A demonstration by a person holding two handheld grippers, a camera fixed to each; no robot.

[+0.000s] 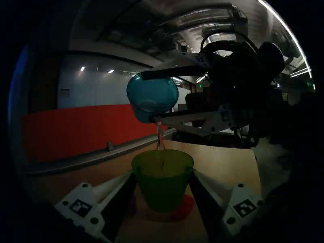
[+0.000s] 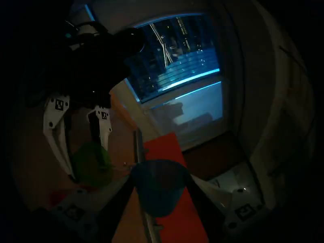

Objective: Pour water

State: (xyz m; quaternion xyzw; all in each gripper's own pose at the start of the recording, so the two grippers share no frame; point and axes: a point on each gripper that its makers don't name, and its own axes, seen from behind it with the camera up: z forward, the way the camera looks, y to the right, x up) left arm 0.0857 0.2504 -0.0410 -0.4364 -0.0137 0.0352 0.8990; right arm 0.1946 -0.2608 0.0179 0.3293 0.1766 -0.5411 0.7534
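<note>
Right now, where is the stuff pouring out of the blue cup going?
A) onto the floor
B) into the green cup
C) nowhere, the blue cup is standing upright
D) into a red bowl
B: in the left gripper view a thin stream falls from the tipped blue cup straight down into the green cup below it.
</note>
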